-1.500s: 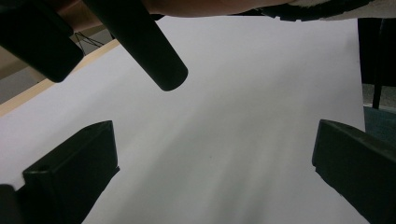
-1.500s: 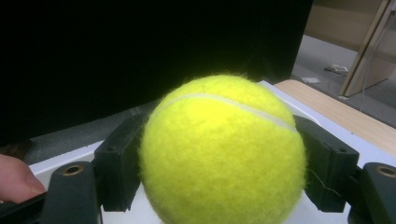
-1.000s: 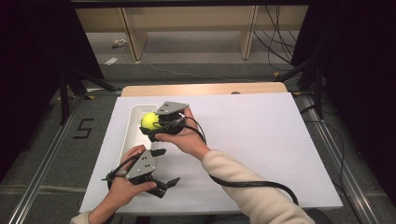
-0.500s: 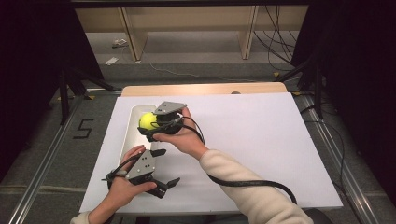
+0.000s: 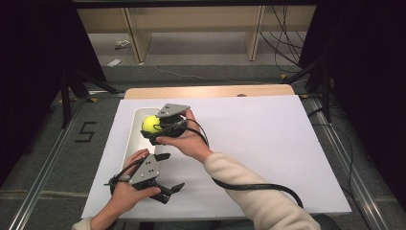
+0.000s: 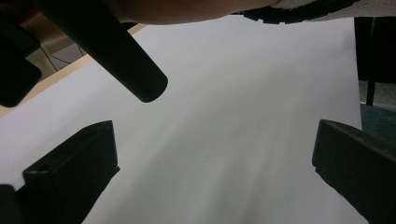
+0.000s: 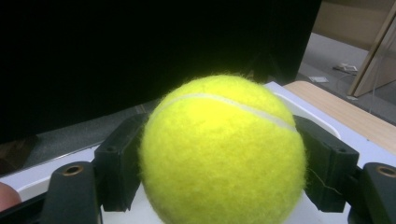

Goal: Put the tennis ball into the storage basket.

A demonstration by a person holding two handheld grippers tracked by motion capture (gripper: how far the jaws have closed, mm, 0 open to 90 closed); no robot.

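Right gripper (image 5: 152, 128) clamps a fuzzy yellow tennis ball (image 5: 152, 124) between both jaws, above the long white tray (image 5: 131, 139). Nearer the person, the left gripper (image 5: 166, 172) rests with jaws wide apart over white paper (image 5: 268, 143).

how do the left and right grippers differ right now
The right gripper is shut on the tennis ball; the left gripper is open, holding nothing. The right gripper is held over the white tray; the left gripper sits nearer the person, over the white sheet. Both are hand-held, black-jawed.
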